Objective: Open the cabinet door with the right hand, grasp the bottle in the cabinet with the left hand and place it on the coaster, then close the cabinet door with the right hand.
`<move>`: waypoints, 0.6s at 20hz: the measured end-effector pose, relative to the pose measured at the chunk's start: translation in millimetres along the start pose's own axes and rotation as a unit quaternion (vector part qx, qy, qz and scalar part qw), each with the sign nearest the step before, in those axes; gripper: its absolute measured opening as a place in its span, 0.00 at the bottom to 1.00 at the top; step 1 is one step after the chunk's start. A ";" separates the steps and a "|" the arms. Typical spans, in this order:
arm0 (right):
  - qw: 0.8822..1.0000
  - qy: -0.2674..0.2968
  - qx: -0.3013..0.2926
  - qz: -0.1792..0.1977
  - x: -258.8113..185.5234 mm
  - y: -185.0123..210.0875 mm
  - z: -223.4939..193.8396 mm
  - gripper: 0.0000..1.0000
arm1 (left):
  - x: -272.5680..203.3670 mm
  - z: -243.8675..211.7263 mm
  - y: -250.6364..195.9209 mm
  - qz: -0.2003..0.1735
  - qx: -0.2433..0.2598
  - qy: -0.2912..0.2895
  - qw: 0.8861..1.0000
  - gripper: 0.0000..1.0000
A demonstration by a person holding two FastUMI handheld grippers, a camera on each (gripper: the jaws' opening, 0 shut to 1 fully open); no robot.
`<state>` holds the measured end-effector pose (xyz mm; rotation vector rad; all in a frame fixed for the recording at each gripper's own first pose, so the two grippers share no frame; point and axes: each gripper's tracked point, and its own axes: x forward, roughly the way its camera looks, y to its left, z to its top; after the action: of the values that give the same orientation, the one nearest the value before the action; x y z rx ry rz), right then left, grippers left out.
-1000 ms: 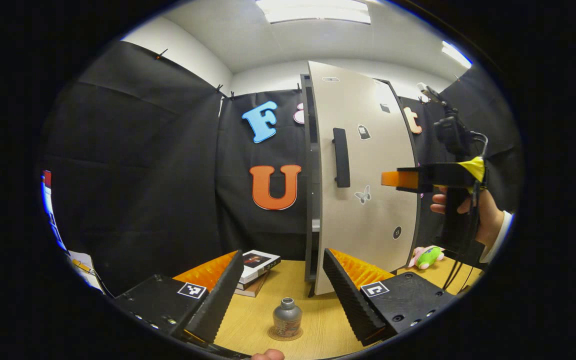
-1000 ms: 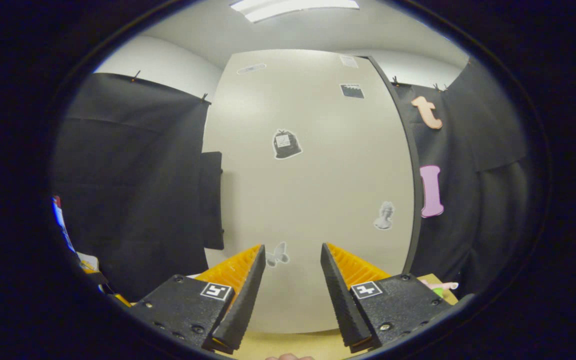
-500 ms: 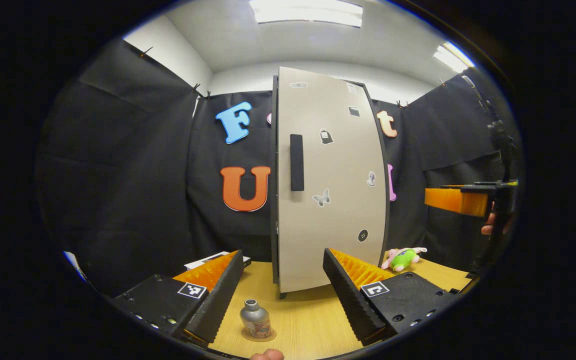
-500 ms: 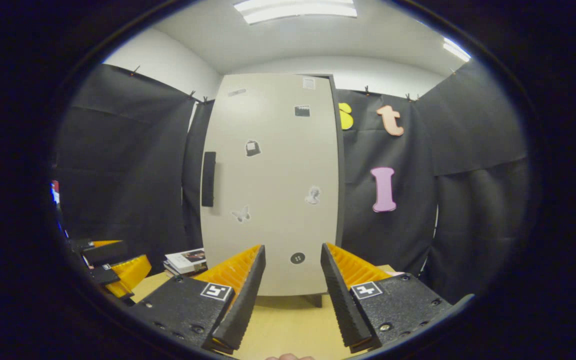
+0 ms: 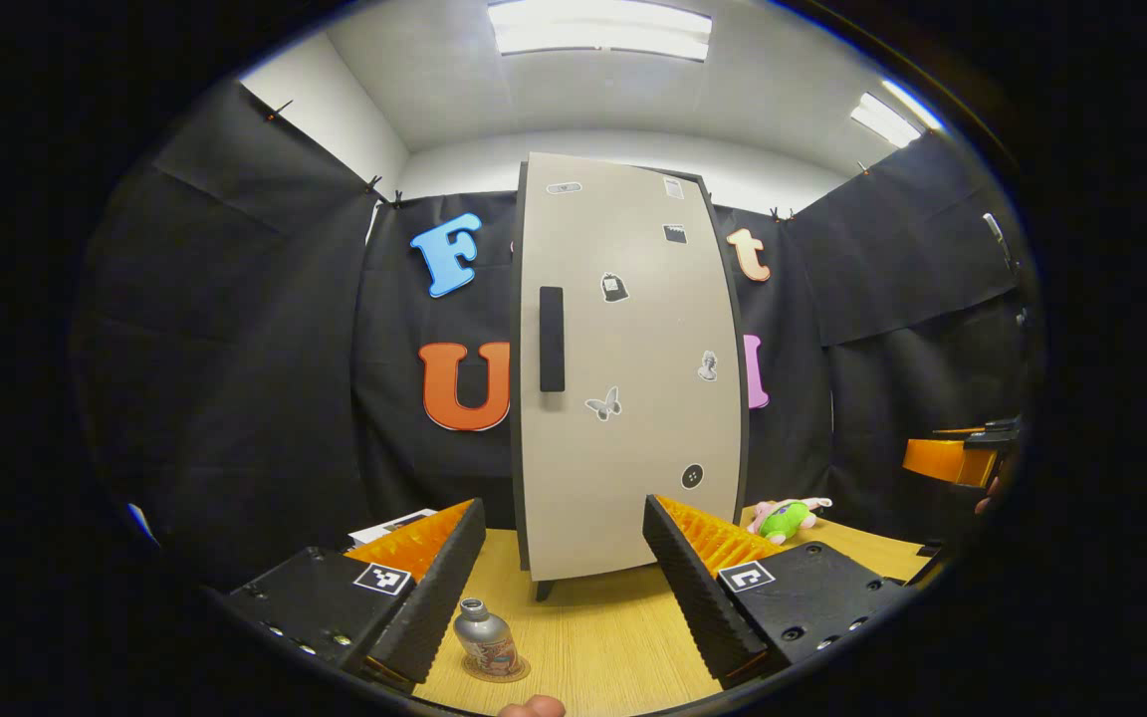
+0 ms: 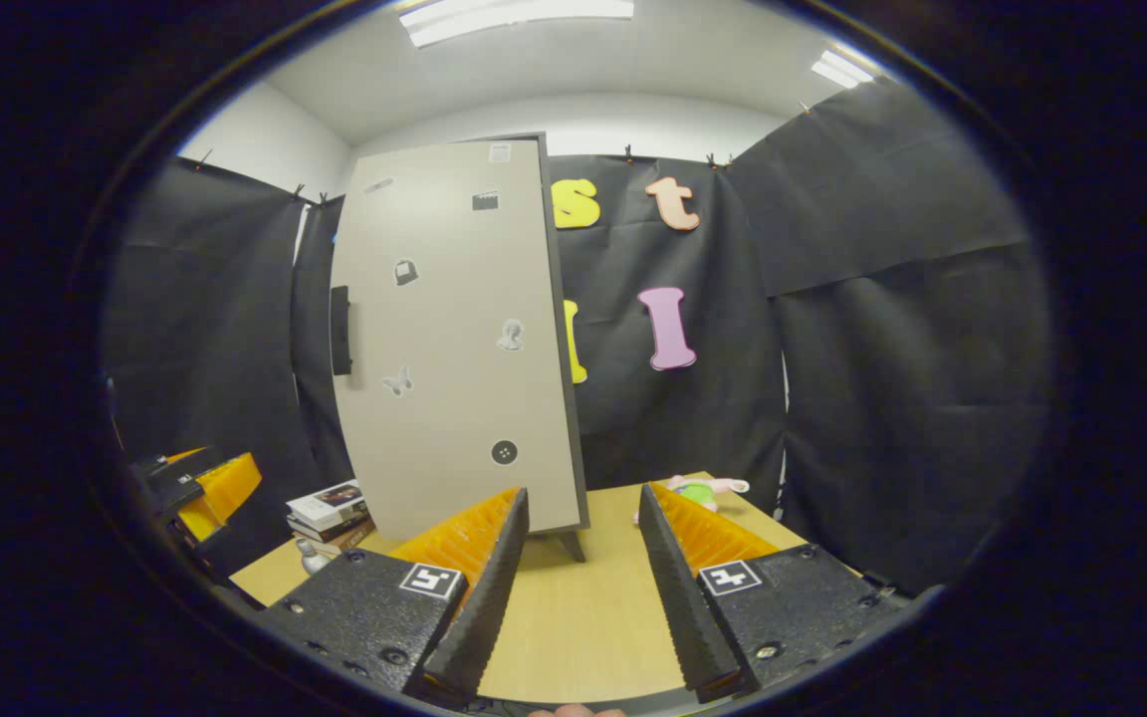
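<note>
Since a second ago the cabinet door [image 5: 623, 378] has swung shut, and both grippers have pulled back from it. Earlier the door stood partly open with the right gripper close to it; now it looks flat and closed in the middle of the left gripper view.

The bottle [image 5: 484, 640] stands upright on the coaster [image 5: 512, 670] at the bottom of the left gripper view, just left of the middle. It is on the wooden table [image 5: 593, 637], near the inner edge of the left gripper's left finger, but I cannot tell if they touch. The left gripper [image 5: 564, 588] is spread wide and holds nothing. The right gripper [image 6: 578, 588] is spread wide too, with only bare table between its fingers. It also shows at the far right edge of the left gripper view.

In the right gripper view the cabinet door sits in the upper left, and the bottle peeks out small at the lower left. A stack of books [image 6: 330, 510] lies beside the cabinet on the left. A green and pink plush toy [image 5: 788, 516] lies on the table to the right of the cabinet.

I think all the steps are done: bottle on coaster, door closed. The next move only calls for keeping both grippers away so nothing gets bumped.

Small stickers dot the door, like a butterfly [image 5: 603, 403] and a button. The words on the bottle's label are too small to read.
</note>
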<state>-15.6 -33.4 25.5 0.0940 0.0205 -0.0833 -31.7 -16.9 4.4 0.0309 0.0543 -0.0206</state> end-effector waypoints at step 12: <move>1.000 -0.014 0.002 0.021 0.2 16.5 12.0 0.69 | -3.2 0.9 4.6 0.017 -0.004 0.006 1.000 0.96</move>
<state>-13.8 -18.2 39.0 0.0978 -0.0092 -0.0432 -34.8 -12.3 5.6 0.0249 0.0657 0.0138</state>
